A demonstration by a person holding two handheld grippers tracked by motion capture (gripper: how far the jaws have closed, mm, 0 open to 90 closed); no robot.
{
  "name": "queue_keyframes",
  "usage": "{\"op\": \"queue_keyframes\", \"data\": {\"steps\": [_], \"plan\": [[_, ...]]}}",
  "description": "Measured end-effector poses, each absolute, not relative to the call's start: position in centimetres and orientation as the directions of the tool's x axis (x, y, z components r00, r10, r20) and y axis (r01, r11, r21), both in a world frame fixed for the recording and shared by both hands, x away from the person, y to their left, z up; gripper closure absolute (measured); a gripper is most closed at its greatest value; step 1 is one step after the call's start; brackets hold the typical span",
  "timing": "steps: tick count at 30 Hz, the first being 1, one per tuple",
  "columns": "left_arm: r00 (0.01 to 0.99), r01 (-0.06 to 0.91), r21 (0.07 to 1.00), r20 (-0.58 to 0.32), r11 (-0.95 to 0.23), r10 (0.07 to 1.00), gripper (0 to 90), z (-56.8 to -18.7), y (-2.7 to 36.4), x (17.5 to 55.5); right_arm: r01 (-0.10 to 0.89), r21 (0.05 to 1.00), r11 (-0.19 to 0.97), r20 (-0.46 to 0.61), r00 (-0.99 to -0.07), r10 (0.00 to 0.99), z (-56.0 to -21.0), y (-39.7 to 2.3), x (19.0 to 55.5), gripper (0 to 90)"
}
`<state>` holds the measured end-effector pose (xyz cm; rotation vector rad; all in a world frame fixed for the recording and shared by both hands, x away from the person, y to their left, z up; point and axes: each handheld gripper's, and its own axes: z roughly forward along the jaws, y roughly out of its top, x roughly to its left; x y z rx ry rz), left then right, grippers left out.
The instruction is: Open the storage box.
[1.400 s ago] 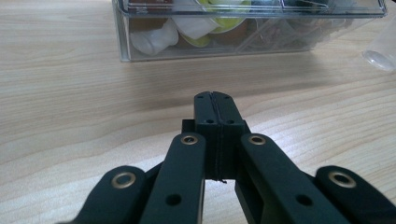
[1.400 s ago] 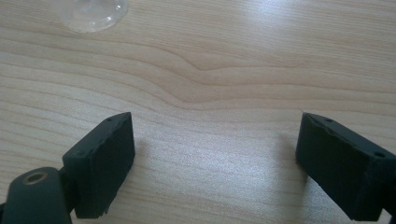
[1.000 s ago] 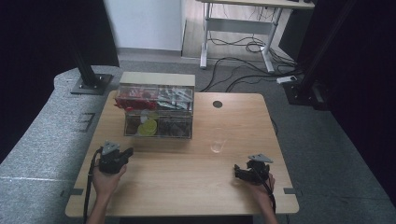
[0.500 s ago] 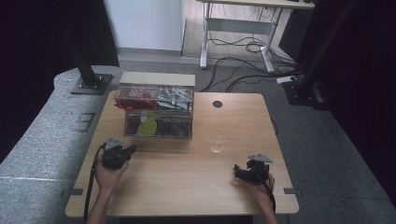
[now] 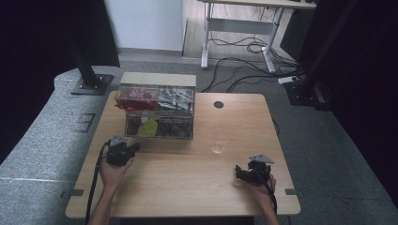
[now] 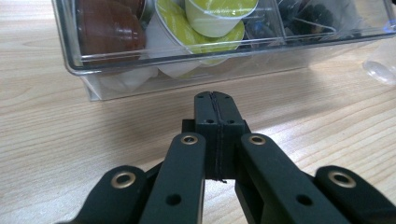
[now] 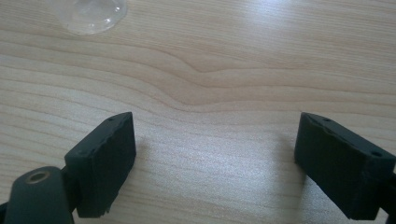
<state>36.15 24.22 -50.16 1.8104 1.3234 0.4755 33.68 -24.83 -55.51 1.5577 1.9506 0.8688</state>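
Left gripper (image 5: 123,153) has crept toward the clear box (image 5: 158,112) since the earlier frame, jaws pressed together on nothing, while right gripper (image 5: 251,173) hasn't budged, jaws wide over bare bench (image 5: 187,183). The right-hand contents of the box are blurry from above; the left gripper view gives yellow-green pods (image 6: 205,18) and a brown one (image 6: 107,28). The clear cup (image 5: 218,142), right of the box, is cut off in both gripper views.

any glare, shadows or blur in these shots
High view: dim and dark at the edges, table evenly lit. Left gripper view: the shut left gripper is sharp, glare streaks the clear box. Right gripper view: window-like sheen on the wood, soft shadows beside the open right gripper, clear cup washed out.
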Motion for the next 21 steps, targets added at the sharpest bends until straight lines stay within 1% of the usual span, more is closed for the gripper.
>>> {"op": "queue_keyframes", "data": {"steps": [11,21], "plan": [[0.383,0.606,0.787,-0.163,-0.114,0.909,90.0,-50.0,23.4,37.7,0.659,0.738,0.144,0.009,-0.224,0.975,-55.5,-24.8,33.7,12.8],[0.386,0.604,0.79,-0.173,-0.107,0.906,90.0,-49.7,23.4,38.2,0.659,0.739,0.143,0.009,-0.221,0.975,-55.5,-24.8,33.7,12.9]]}}
